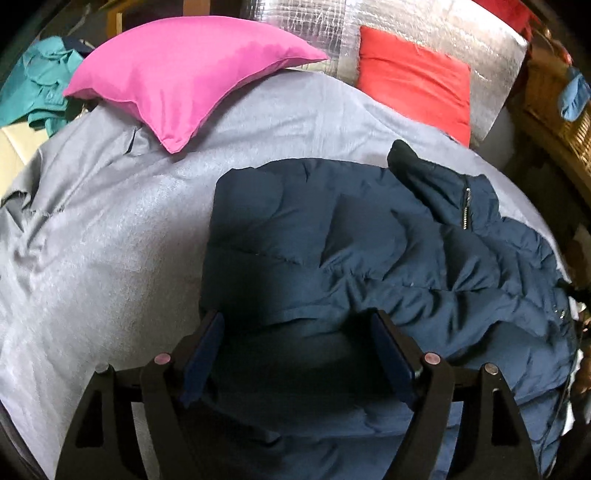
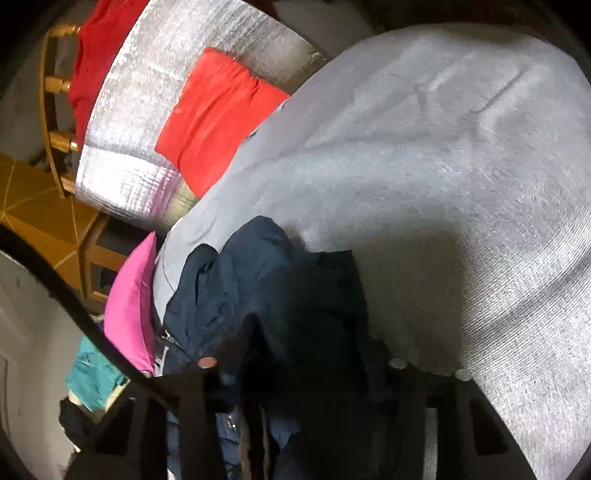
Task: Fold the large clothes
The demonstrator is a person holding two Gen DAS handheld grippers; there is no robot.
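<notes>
A navy quilted puffer jacket (image 1: 369,251) lies spread on a grey bedsheet (image 1: 110,240), its zipped collar at the upper right. My left gripper (image 1: 299,325) hovers over the jacket's near edge, its jaws wide apart with jacket fabric lying between them, not pinched. In the right wrist view the same jacket (image 2: 266,288) is bunched up and fills the space between the fingers of my right gripper (image 2: 295,365), which looks shut on the fabric; the fingertips are hidden in dark cloth.
A pink pillow (image 1: 184,77) and a red pillow (image 1: 413,81) lie at the head of the bed against a silver foil sheet (image 1: 424,22). Teal clothing (image 1: 37,81) lies at the left. A wicker basket (image 1: 554,96) stands at the right. Wooden furniture (image 2: 44,218) is beside the bed.
</notes>
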